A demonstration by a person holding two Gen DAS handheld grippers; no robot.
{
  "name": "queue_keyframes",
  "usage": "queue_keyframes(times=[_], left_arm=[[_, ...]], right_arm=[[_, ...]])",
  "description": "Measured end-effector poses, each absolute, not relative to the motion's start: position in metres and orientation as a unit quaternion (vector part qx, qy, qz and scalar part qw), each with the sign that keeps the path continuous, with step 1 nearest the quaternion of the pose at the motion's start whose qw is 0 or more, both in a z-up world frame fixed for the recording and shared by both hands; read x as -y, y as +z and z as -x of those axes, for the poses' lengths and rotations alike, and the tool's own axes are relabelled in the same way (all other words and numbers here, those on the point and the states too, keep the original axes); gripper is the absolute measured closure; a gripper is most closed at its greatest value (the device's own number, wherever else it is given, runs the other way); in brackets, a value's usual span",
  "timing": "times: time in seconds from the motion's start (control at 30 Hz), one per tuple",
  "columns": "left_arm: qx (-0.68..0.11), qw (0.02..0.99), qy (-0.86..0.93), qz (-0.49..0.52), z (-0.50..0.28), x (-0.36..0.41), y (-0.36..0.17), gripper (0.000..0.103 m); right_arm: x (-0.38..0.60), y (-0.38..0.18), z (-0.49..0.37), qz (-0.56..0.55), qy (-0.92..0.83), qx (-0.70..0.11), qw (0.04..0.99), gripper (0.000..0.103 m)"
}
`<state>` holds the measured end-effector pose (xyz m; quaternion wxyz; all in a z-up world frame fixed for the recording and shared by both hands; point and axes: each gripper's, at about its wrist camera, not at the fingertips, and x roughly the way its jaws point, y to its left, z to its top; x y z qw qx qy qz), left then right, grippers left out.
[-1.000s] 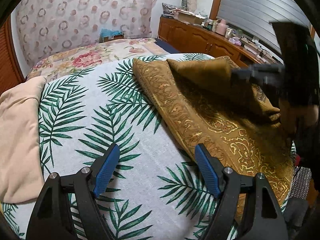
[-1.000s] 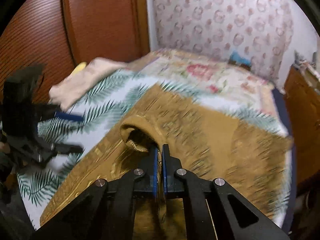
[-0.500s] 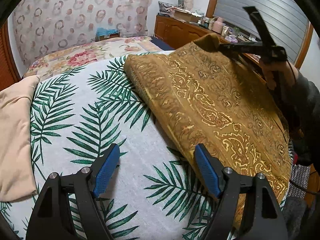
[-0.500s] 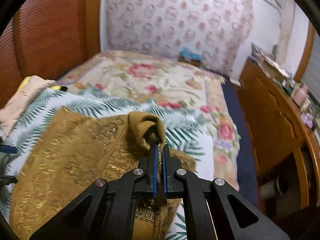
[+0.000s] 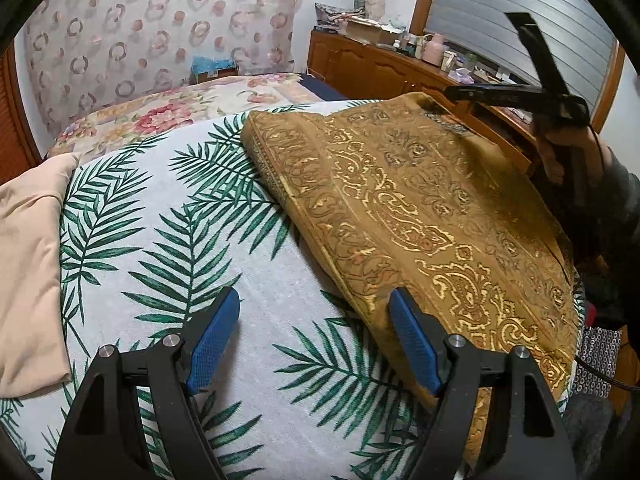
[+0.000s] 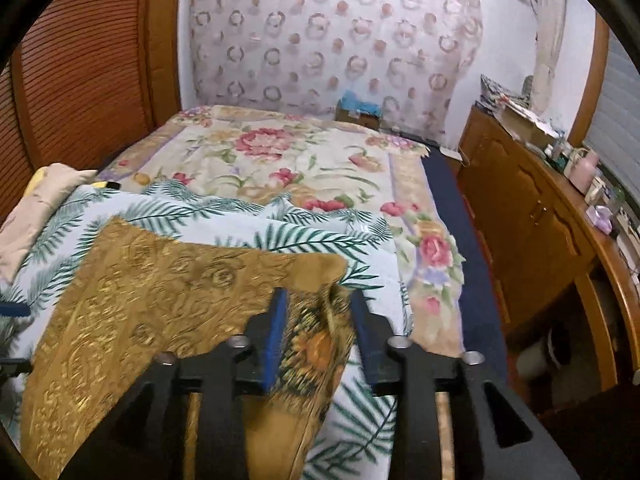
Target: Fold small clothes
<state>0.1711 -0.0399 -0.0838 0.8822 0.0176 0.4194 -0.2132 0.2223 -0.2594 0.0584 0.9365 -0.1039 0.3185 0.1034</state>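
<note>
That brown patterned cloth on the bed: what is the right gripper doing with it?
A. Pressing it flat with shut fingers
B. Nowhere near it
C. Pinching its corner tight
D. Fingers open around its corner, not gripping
D: the right gripper has a wide gap between its blue fingers, and the corner of the brown cloth lies loose between them.

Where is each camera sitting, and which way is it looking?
Left wrist: sits on the left tongs, open; looks across the palm-leaf sheet toward the dresser; shows the person's right hand holding the other tongs.
Right wrist: sits on the right tongs, open; looks up the bed toward the patterned wall; shows only its tongs.
Both see the golden cloth, the beige garment and the floral blanket.
</note>
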Motion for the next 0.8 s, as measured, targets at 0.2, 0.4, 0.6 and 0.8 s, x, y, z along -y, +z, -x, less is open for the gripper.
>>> queue_keyframes(times=[0.2,0.4,0.6,0.8], left_arm=[[-0.411,0.885,-0.216,-0.024,-0.159,0.046,-0.078,0.025],[-0.407,0.886,-0.221,-0.028,-0.144,0.053,-0.076,0.025],[-0.403,0.886,-0.226,-0.031,-0.124,0.059,-0.077,0.025],[-0.409,0.882,-0.233,-0.035,-0.103,0.071,-0.083,0.025]], right_arm=[[0.277,0.054,-0.175,0.104,0.122,-0.309,0.937,0.051],[0.296,0.052,-0.134,0.098,0.124,-0.304,0.939,0.051],[0.304,0.056,-0.103,0.093,0.119,-0.298,0.943,0.051],[0.307,0.043,-0.078,0.087,0.122,-0.300,0.942,0.048]])
